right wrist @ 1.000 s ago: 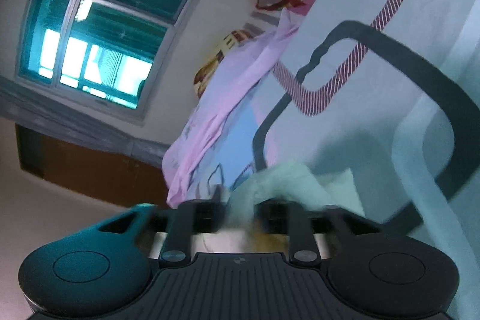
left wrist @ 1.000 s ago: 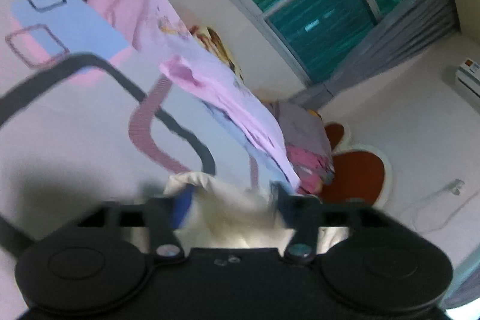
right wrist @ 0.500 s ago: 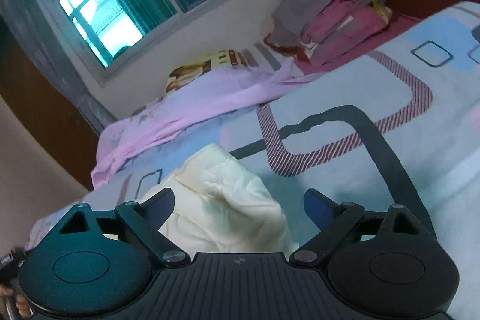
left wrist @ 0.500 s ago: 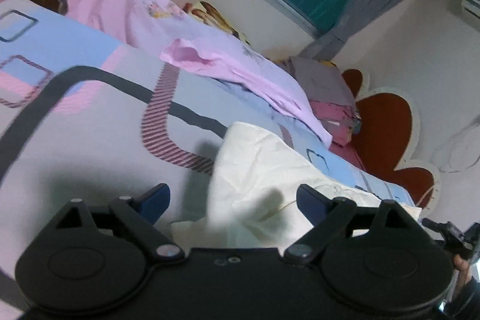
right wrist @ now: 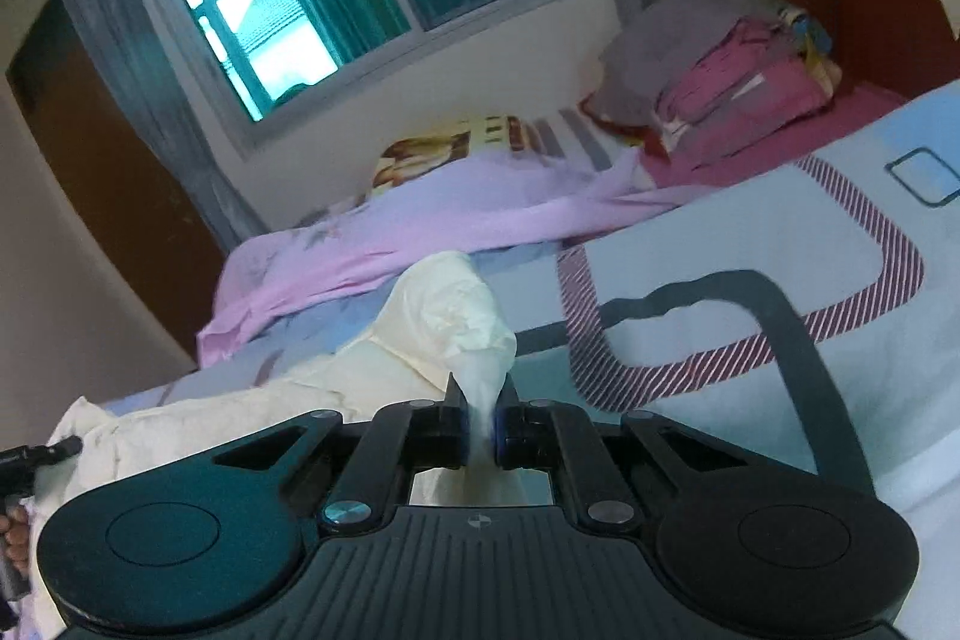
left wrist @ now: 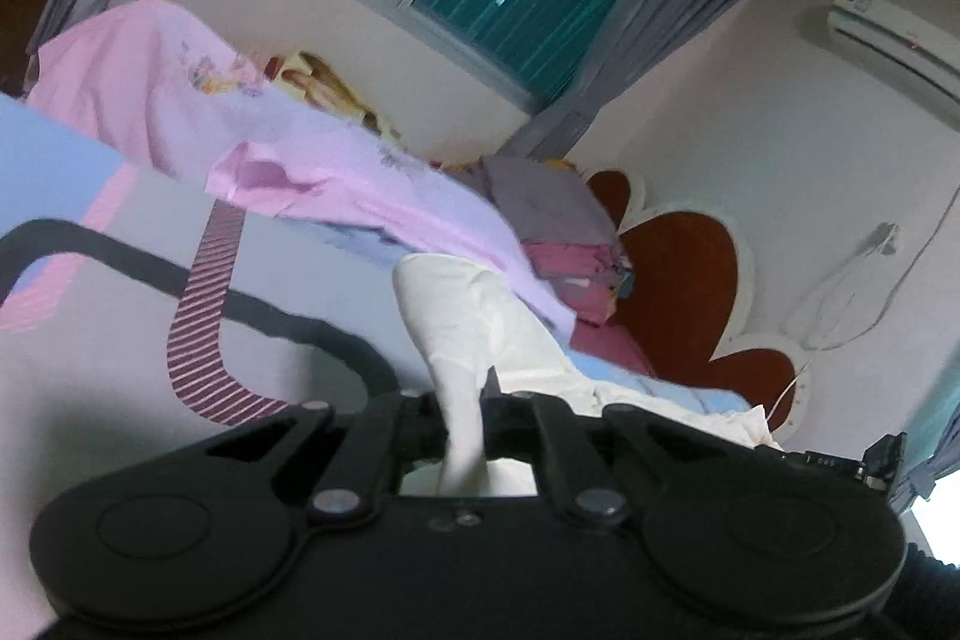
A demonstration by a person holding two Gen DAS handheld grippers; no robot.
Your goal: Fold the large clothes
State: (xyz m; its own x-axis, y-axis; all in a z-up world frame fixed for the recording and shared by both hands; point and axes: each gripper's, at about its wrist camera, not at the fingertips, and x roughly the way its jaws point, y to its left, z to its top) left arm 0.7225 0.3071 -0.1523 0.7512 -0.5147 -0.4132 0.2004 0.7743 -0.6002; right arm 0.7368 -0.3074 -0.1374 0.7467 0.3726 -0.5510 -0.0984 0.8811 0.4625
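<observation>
Cream garment (right wrist: 444,316) lower part hidden behind tool body.

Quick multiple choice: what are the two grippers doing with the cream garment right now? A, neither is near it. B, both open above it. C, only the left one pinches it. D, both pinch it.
D: in each wrist view the jaws are closed on a bunched fold of the cream garment, at the left gripper and the right gripper.

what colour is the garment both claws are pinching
Pale cream cloth, plain with no print; clearest in the right wrist view.
</observation>
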